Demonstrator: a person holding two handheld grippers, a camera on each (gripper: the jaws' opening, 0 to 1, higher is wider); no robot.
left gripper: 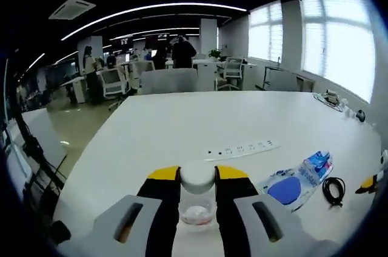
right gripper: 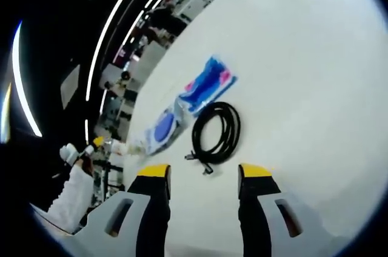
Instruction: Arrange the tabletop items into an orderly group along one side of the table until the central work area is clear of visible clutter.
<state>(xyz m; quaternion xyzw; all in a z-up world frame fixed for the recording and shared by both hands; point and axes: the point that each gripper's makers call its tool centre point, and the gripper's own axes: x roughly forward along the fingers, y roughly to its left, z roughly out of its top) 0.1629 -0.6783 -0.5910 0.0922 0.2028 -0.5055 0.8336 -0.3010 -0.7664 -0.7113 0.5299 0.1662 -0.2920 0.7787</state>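
Observation:
My left gripper (left gripper: 198, 174) is shut on a small clear jar (left gripper: 197, 210) with a white lid, held just above the white table (left gripper: 182, 123). To its right lie a blue and white plastic packet (left gripper: 298, 182) and a coiled black cable (left gripper: 333, 189). My right gripper (right gripper: 205, 172) stands open over the table, its yellow-tipped jaws just short of the black cable (right gripper: 217, 133), whose plug end lies close to the gap. The blue packet (right gripper: 189, 104) lies beyond the cable. The right gripper's yellow tip (left gripper: 370, 183) shows at the right edge of the left gripper view.
A white power strip (left gripper: 242, 148) lies mid-table ahead of the jar. Small items (left gripper: 332, 98) sit at the table's far right edge. Office chairs, desks and people stand beyond the table. In the right gripper view, a white sleeve (right gripper: 70, 199) and the left gripper (right gripper: 91, 146) show at the left.

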